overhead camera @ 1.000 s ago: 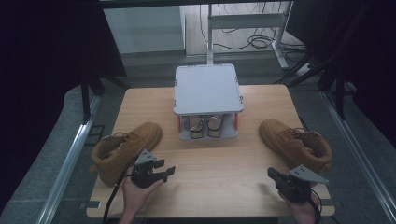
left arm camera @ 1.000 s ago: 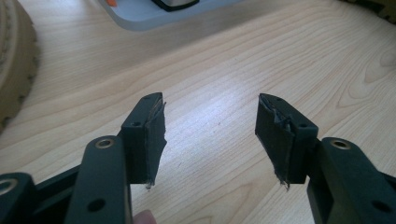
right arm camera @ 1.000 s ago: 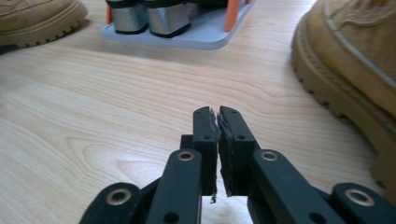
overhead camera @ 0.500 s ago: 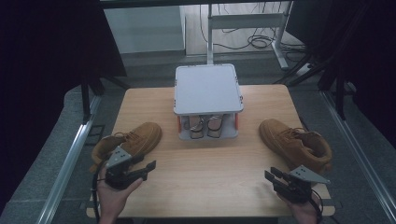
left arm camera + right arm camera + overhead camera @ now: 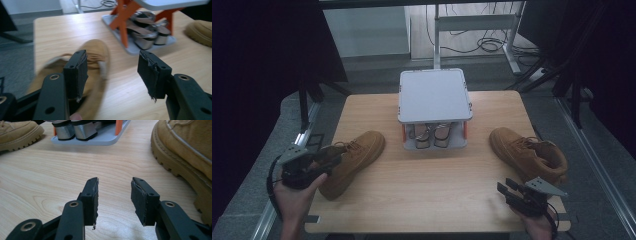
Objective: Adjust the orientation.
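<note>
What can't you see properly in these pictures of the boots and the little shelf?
- Silver shoes, high view: mostly hidden under the shelf top.
- Left boot, left gripper view: blurred, heel behind the left gripper.
- Right boot, right gripper view: cut off by the edge.

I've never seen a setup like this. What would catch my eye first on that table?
Probably the two tan boots on the wooden table: the left boot lies near the left hand-held gripper, the right boot beyond the right hand-held gripper. Between them at the table's far side stands a small grey rack with orange legs, sheltering a pair of silver heeled shoes on its lower shelf. Both grippers are open and empty.
</note>
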Demonstrator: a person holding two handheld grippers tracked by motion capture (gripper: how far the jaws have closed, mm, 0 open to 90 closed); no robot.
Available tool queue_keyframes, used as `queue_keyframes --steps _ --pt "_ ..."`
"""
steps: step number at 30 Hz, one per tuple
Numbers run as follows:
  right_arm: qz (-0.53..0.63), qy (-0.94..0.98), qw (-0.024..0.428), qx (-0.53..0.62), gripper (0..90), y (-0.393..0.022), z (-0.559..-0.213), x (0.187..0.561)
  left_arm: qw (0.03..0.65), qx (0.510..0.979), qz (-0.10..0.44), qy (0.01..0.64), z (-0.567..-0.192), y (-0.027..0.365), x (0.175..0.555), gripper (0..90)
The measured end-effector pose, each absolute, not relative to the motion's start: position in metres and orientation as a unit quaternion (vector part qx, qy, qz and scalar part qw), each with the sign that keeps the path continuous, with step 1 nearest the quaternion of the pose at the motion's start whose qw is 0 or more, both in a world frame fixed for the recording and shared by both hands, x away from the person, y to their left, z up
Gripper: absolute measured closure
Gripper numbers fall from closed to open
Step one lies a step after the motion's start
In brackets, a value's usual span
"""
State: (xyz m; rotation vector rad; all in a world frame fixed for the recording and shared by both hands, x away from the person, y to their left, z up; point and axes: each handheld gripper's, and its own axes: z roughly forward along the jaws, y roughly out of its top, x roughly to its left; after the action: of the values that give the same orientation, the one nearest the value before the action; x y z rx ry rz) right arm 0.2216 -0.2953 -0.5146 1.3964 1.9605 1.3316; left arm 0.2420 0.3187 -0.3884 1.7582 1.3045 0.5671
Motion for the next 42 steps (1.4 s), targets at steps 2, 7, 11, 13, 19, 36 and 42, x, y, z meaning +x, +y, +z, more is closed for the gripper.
queue_keyframes --steps 2,7,11,13,19,36,42 --pt "0.478 0.695 0.194 0.502 56.2 -0.297 -0.514 0.221 0.422 0.694 0.229 0.536 -0.389 0.331 0.246 40.4" --pt "0.482 0.687 0.193 0.509 55.7 -0.300 -0.515 0.222 0.399 0.692 0.221 0.559 -0.397 0.352 0.260 40.3" --pt "0.480 0.688 0.194 0.508 55.6 -0.297 -0.516 0.222 0.385 0.699 0.211 0.564 -0.407 0.362 0.271 40.5" --pt "0.480 0.689 0.199 0.506 55.6 -0.296 -0.516 0.221 0.383 0.701 0.200 0.567 -0.412 0.368 0.278 40.8" --pt "0.478 0.688 0.198 0.509 55.6 -0.296 -0.517 0.222 0.373 0.714 0.179 0.565 -0.424 0.374 0.293 40.9" --pt "0.471 0.696 0.210 0.499 54.8 -0.288 -0.506 0.219 0.335 0.755 0.148 0.544 -0.431 0.367 0.314 52.5" --pt "0.472 0.711 0.215 0.475 54.2 -0.276 -0.495 0.218 0.322 0.767 0.122 0.542 -0.430 0.365 0.320 59.1"
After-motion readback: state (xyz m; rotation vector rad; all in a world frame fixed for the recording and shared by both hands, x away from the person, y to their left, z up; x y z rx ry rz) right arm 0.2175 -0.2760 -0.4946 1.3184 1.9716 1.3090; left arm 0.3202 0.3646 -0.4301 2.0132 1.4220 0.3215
